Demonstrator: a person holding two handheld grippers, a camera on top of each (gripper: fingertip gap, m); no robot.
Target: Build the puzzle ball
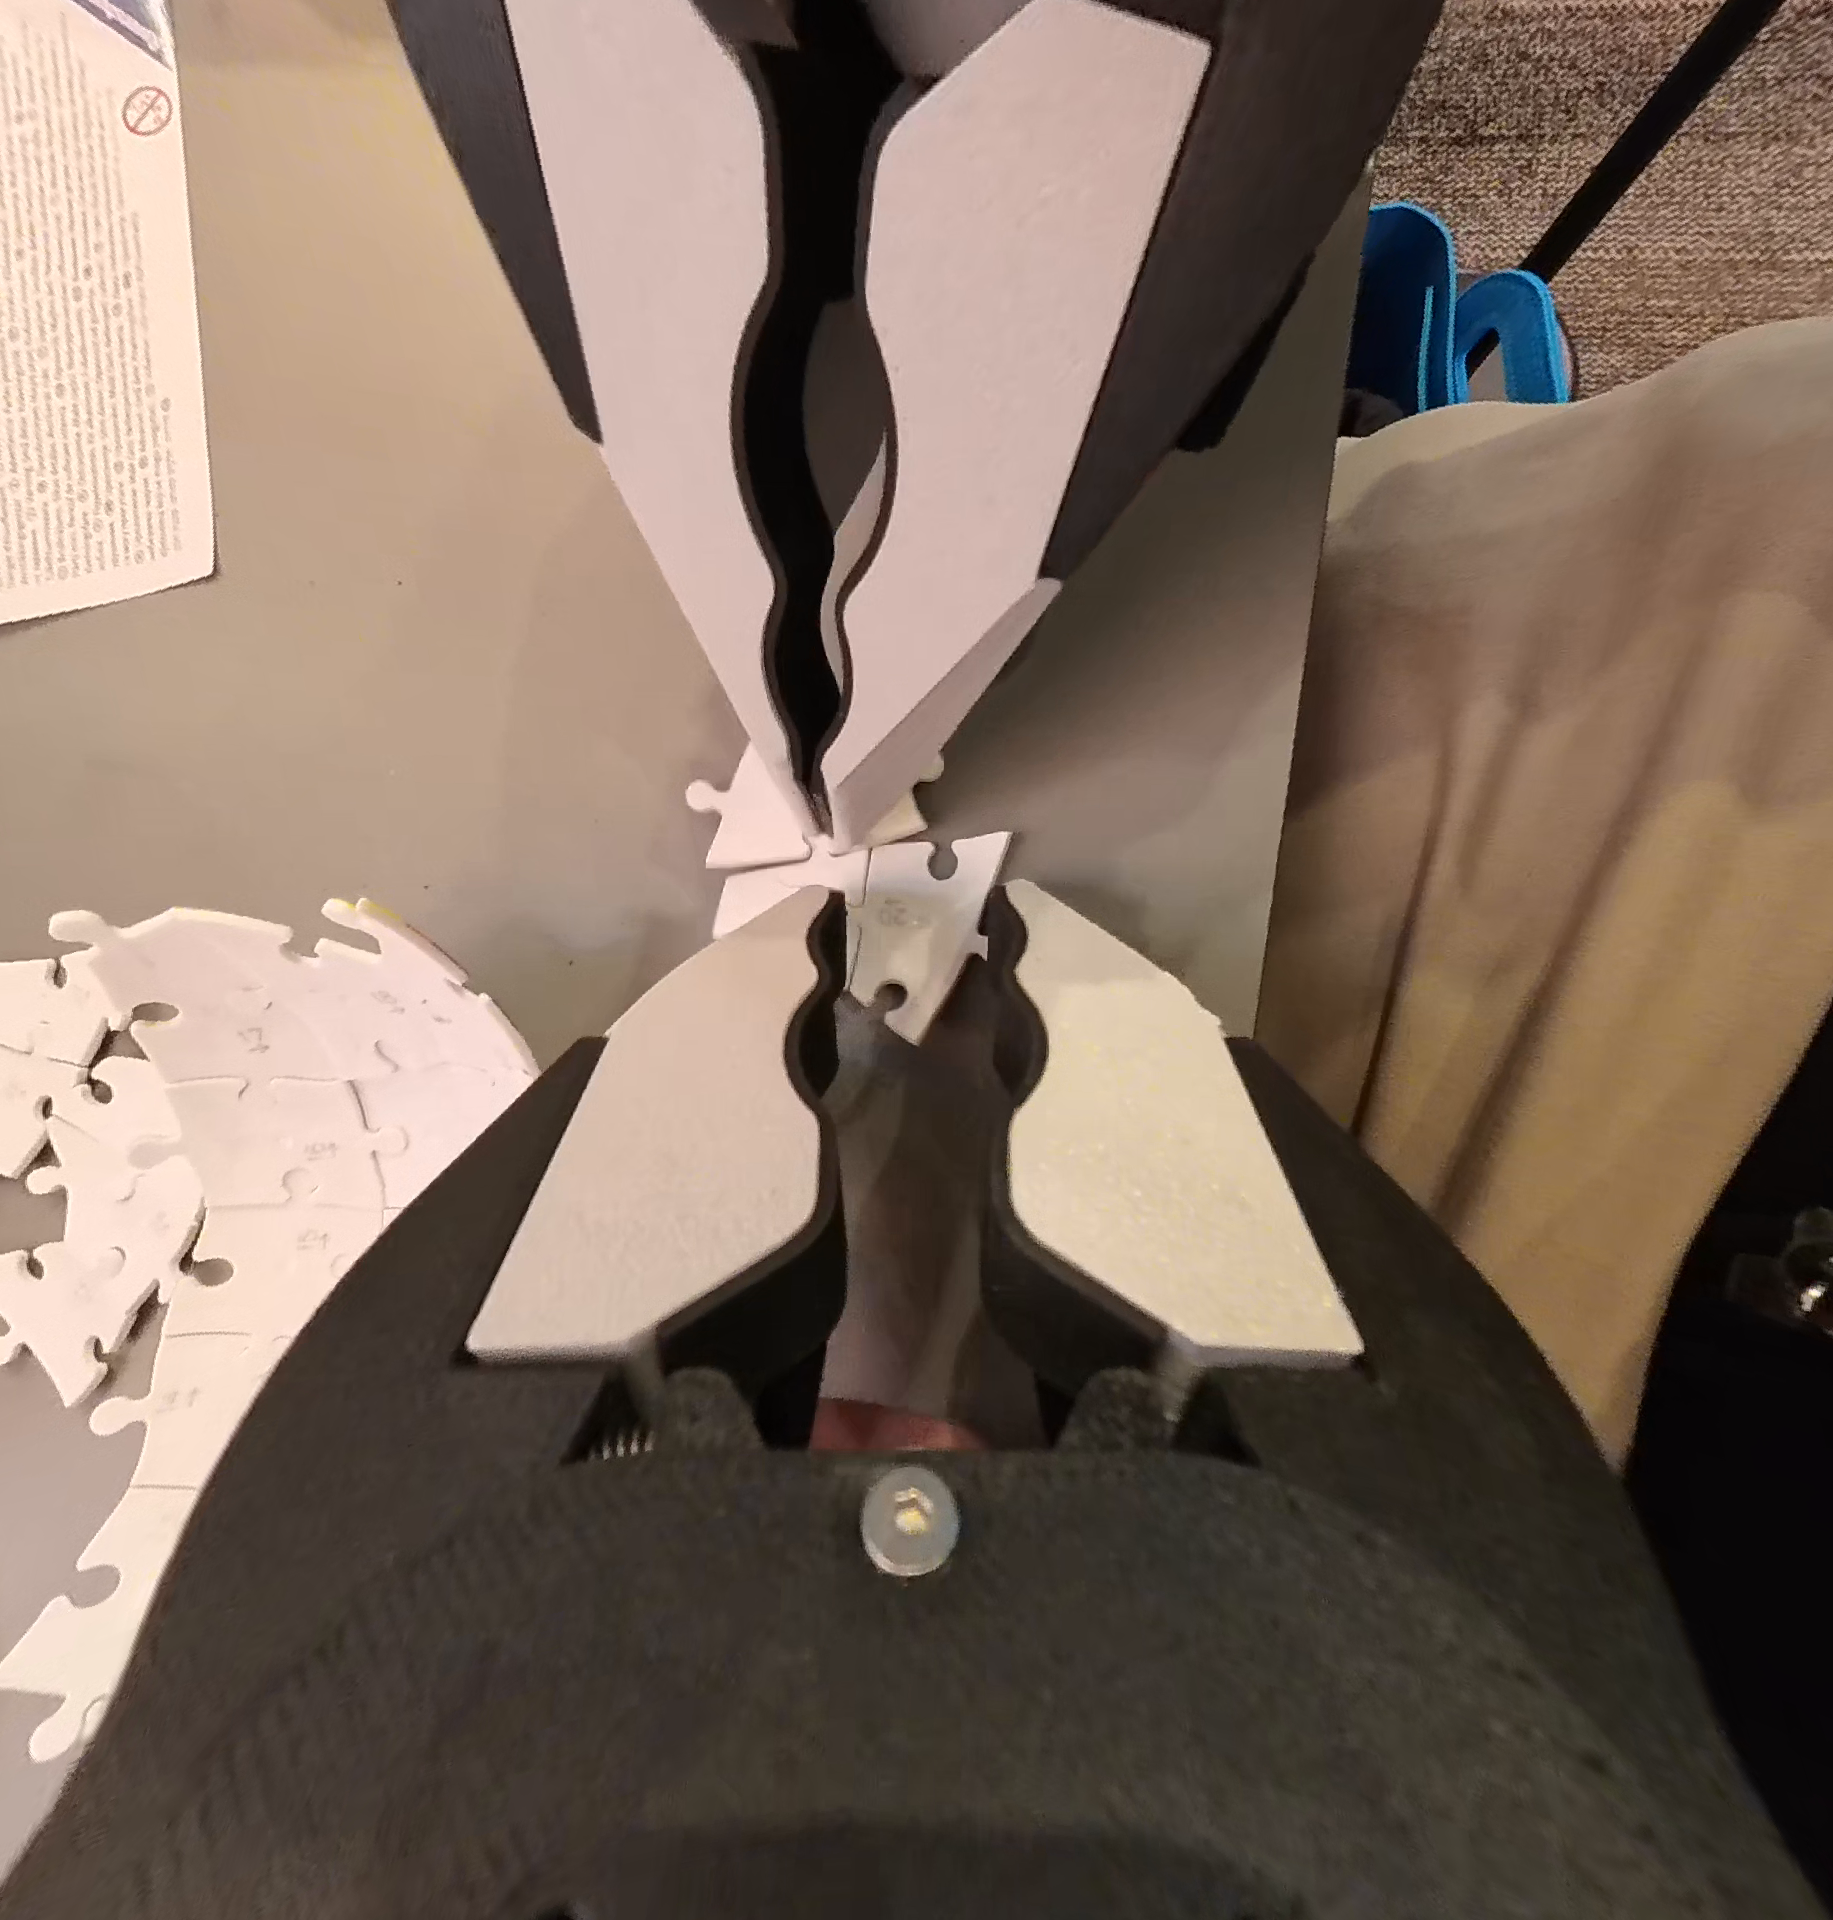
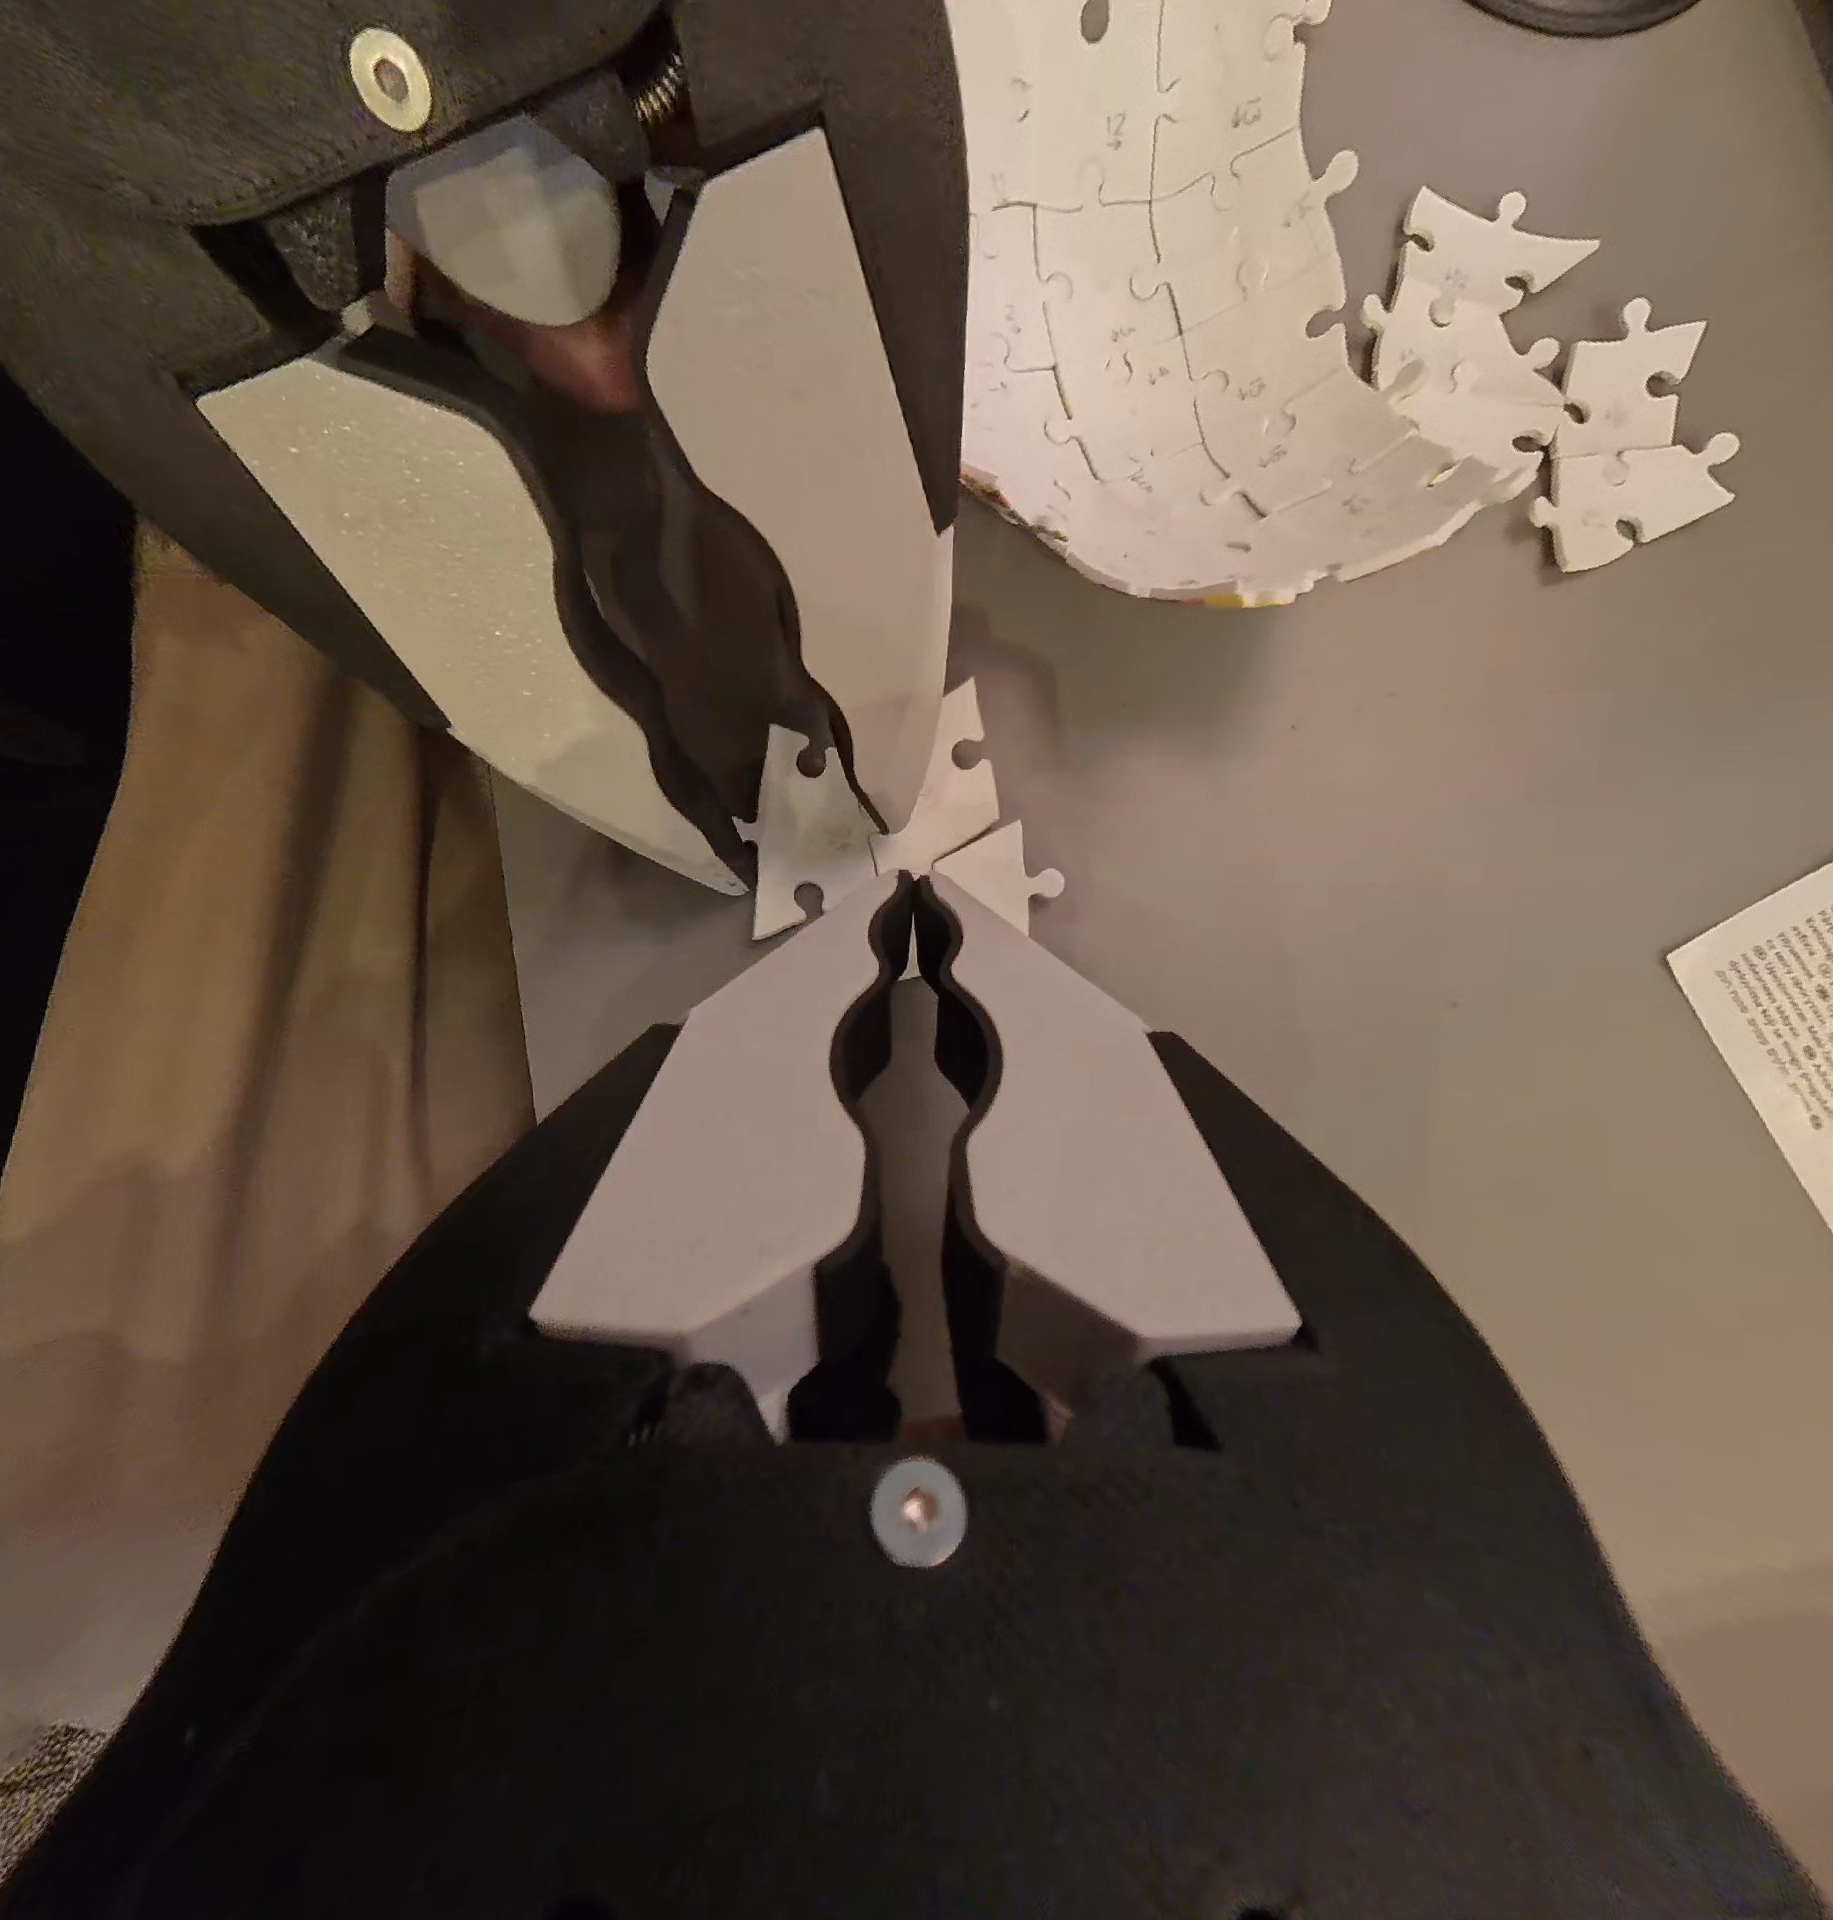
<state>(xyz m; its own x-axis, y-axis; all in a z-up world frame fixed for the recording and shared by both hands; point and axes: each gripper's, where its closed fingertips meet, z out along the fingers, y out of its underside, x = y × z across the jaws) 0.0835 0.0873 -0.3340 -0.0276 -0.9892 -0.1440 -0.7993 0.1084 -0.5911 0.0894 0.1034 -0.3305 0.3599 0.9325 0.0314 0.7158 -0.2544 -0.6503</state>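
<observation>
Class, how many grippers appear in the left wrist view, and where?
2. The left gripper reaches in from the bottom edge, the right gripper from the top; both pinch the joined puzzle pieces at centre.

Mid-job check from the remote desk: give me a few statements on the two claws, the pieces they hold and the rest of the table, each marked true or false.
1. Both claws meet at a small cluster of joined wedge pieces. True.
2. The right claw is wide open and holds nothing. False: its tips are pinched shut on a wedge of the cluster.
3. The left claw has a wedge piece between its fingers. True.
4. The curved assembled puzzle section is held up in the air by a claw. False: it lies on the grey table, apart from both claws.
5. Loose pieces lie next to the assembled section. True.
6. The printed paper sheet covers the loose pieces. False: it lies apart from them.
</observation>
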